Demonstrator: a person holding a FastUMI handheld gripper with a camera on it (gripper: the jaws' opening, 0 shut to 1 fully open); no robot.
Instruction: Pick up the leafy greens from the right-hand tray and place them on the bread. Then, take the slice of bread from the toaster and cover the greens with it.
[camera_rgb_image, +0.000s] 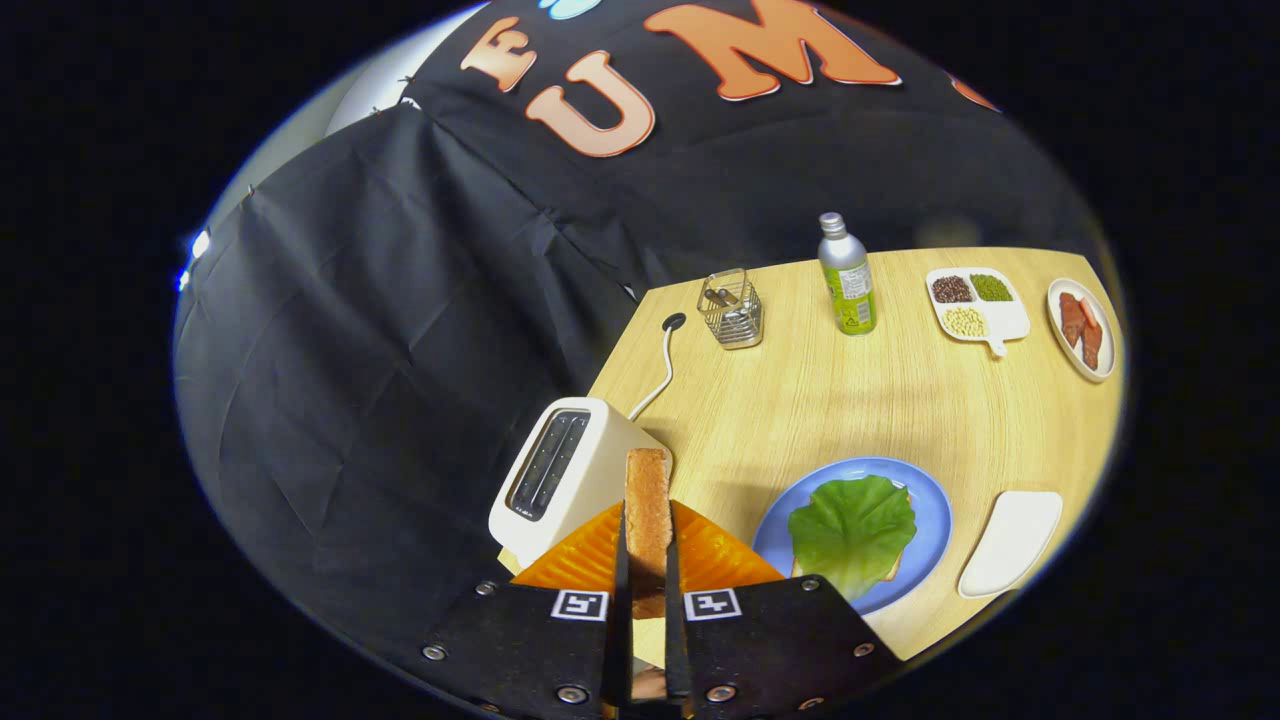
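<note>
Aloft above the worktop's (880, 400) near edge, my tool (648, 590) grips the toast slice (648, 510) edge-on, long axis pointing forward. Greens (852, 530) lie on the blue plate (935, 520) just to its right, toaster (570, 475) left.

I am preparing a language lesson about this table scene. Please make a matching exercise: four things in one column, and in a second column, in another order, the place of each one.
Things:
1. slice of bread
2. leafy greens
3. toaster
4. bottle

Places:
A. on the blue plate, lying over a piece of bread
B. upright on the table, between the wire basket and the divided dish
C. clamped on edge between the fingers of the gripper
D. at the table's corner, slots empty, cord running behind it

Pairs: 1-C, 2-A, 3-D, 4-B
</note>
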